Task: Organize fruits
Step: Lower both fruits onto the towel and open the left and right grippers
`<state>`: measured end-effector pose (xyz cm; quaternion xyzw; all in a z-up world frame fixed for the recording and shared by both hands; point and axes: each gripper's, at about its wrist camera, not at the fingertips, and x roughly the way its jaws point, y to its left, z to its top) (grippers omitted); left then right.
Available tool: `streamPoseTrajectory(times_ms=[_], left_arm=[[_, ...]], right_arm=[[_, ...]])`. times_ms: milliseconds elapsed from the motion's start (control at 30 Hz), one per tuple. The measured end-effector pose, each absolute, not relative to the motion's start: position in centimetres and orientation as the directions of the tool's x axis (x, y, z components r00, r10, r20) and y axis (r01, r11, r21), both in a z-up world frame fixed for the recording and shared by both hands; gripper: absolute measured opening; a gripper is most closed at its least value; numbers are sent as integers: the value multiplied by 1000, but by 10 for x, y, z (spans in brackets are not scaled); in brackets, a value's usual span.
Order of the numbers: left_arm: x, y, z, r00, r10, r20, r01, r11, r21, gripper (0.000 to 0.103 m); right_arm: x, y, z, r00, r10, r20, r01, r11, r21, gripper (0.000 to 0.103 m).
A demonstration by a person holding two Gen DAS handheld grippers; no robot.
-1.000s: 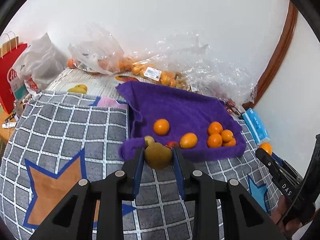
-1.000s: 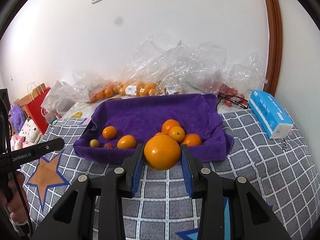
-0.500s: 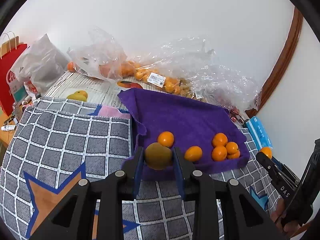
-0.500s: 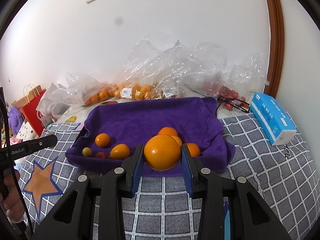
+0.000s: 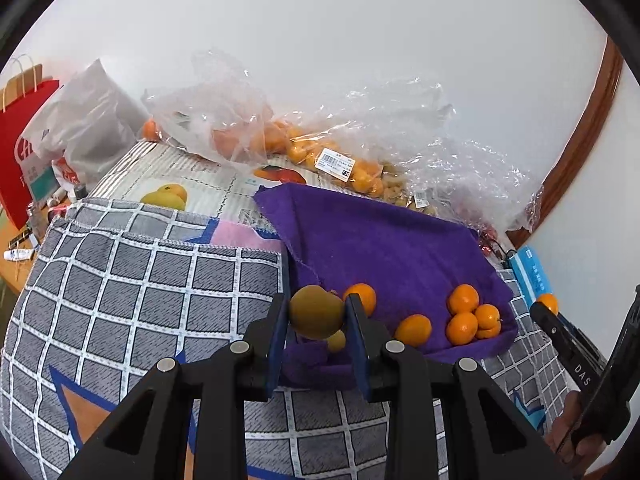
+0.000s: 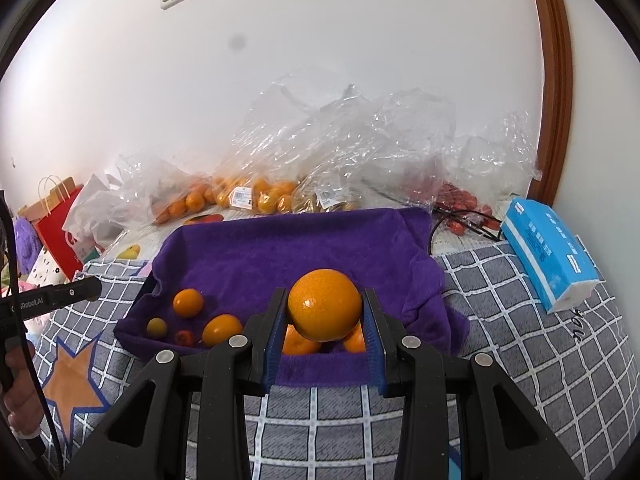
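The checked grey blanket (image 6: 500, 360) lies beneath both tongs. Ahead of them sits the purple towel-lined tray (image 6: 304, 248), its near rim directly under the fingertips. Over the last second the tray has drawn closer in both wrist views, and each held fruit now hangs over the near rim instead of short of it.

The right tongs (image 6: 325, 320) pinch a large orange (image 6: 325, 305), above the cluster of small oranges (image 5: 472, 316) at the tray's right end. The left tongs (image 5: 317, 322) pinch a brownish-green fruit (image 5: 316, 312), above a small yellow-green fruit (image 6: 157, 327) at the left end.

Judgement: both loads are carried to the drop zone; release remains. Sorting appears to be by kind. Risk: the orange may roll against the cluster on release.
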<state>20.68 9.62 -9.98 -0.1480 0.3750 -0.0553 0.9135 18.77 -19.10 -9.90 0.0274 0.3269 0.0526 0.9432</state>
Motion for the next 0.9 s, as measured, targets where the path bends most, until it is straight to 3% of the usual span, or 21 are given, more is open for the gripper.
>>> streamPoseTrajectory(times_ms=[900], left_arm=[[250, 47, -123, 634, -287, -718, 73, 947, -314, 27]], right_arm=[[240, -226, -130, 749, 76, -658, -35, 997, 75, 36]])
